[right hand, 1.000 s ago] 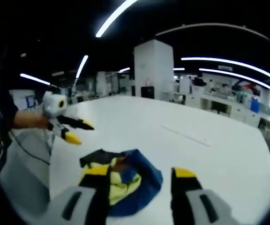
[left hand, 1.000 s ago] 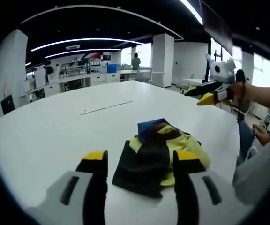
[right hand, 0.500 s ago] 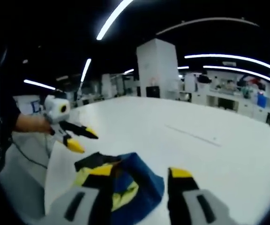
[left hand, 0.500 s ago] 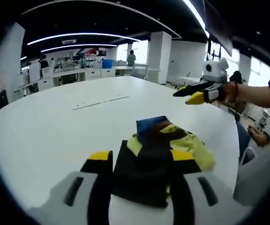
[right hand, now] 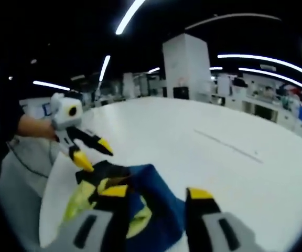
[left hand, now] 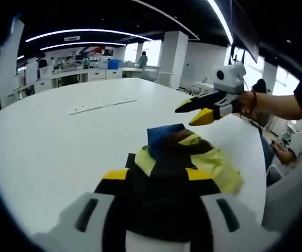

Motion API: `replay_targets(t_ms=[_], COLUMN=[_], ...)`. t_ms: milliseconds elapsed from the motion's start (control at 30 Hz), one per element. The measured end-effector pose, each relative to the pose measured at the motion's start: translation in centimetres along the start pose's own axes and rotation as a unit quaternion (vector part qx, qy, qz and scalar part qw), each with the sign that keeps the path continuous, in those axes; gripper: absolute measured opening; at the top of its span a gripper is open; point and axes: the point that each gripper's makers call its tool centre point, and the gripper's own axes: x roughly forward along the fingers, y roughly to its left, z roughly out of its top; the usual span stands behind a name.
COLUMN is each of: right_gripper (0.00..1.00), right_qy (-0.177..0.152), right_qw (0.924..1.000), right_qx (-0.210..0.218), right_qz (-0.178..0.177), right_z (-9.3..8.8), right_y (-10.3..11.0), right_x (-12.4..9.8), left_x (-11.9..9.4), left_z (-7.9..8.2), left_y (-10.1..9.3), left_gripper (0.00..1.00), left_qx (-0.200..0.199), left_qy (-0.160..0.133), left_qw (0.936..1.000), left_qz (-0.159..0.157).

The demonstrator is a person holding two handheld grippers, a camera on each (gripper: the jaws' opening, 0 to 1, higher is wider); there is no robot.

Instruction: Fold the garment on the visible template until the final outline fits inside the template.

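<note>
The white table (left hand: 51, 142) takes most of both views, and the garment (left hand: 180, 163) lies crumpled on it near the person's edge, a heap of black, yellow and blue cloth. A thin pale strip (left hand: 103, 105) lies flat on the table, well apart from the garment.

In the left gripper view, the left gripper (left hand: 156, 176) stands with its jaws wide apart, and the black part of the garment lies between the two yellow tips. The jaws are not closed on the cloth; whether the tips touch it, I cannot tell. The right gripper (left hand: 197, 111) comes in from the right side, held by a hand (left hand: 248, 102), and it hovers above the far side of the garment with its jaws parted.

In the right gripper view, the right gripper (right hand: 156, 195) is also spread open, with nothing held, and the blue and yellow folds of the garment (right hand: 135, 202) are seen between and under its tips. The left gripper (right hand: 90, 153) shows on the left, jaws apart, with its lower yellow tip just at the black edge of the cloth.

Compared with one second ago, both grippers have come closer to the garment: it looks larger in both views, and the left gripper's tips, which were in front of the cloth, now stand on both sides of it. The garment itself has the same crumpled shape.
</note>
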Motion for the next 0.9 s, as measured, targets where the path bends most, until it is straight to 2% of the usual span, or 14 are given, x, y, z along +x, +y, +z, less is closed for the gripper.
replay_targets(t_ms=[200, 300, 467, 533, 667, 733, 800, 900], right_gripper=[0.32, 0.32, 0.23, 0.18, 0.0, 0.0, 0.0, 0.0], right_qy=[0.033, 0.039, 0.055, 0.056, 0.063, 0.066, 0.072, 0.072], right_qw=[0.9991, 0.9988, 0.9982, 0.9982, 0.9979, 0.9977, 0.9974, 0.9973], right_qx=[-0.016, -0.01, 0.001, 0.001, 0.002, 0.004, 0.002, -0.004], right_qz=[0.021, 0.027, 0.025, 0.022, 0.011, 0.013, 0.012, 0.011], right_z=[-0.8, -1.1, -1.7, -1.7, -2.0, -2.1, -2.3, -2.2], right_y=[0.9, 0.9, 0.5, 0.4, -0.1, 0.0, 0.2, 0.3], right_x=[1.6, 2.1, 2.5, 2.5, 2.6, 2.7, 2.7, 2.6], left_x=[0.8, 1.5, 1.9, 2.0, 2.1, 2.1, 1.9, 1.6], left_z=[-0.7, -1.3, -1.9, -2.1, -2.6, -2.5, -2.5, -2.3], left_y=[-0.4, -0.5, -0.6, -0.5, -0.2, -0.3, -0.3, -0.6], left_gripper=[0.31, 0.27, 0.2, 0.18, 0.1, 0.08, 0.0, 0.0], left_qx=[-0.002, -0.011, -0.014, -0.015, -0.009, -0.011, -0.008, -0.004], left_qy=[0.016, 0.027, 0.037, 0.038, 0.047, 0.047, 0.048, 0.047], left_qw=[0.9998, 0.9991, 0.9985, 0.9983, 0.9984, 0.9984, 0.9984, 0.9985], left_qz=[-0.013, -0.031, -0.039, -0.041, -0.031, -0.03, -0.03, -0.029])
